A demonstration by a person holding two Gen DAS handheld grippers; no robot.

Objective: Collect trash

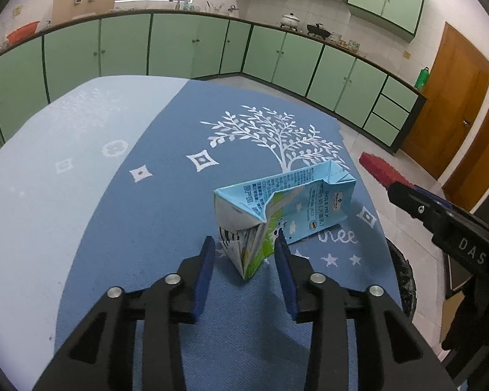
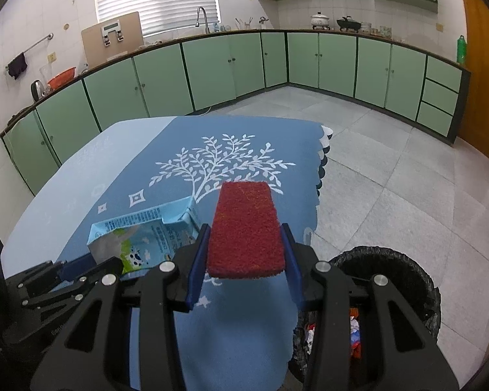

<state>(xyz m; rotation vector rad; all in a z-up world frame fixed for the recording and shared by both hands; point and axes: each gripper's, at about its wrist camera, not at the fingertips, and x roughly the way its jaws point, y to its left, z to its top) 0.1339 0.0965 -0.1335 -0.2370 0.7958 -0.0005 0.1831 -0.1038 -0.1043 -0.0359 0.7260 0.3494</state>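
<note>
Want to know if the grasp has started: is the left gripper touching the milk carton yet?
Cannot tell. In the left wrist view the left gripper is open around the crushed milk carton; its right pad meets the carton's edge with no clear gap, the other pad stands apart.

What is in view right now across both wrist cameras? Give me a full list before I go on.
milk carton: 1, light blue and green, crushed, lying on the table between the left fingers
scouring pad: 1, red, held out over the table's right part
tablecloth: 1, blue with a white tree print, covering the table
trash bin: 1, black liner, on the floor right of the table, trash inside
cabinets: many, green, along the walls
pot: 1, white, on the far counter
bottle: 1, green, counter end by the door
left gripper: 1, black with blue pads, open around the carton's near end
right gripper: 1, black with blue pads, shut on the pad
</note>
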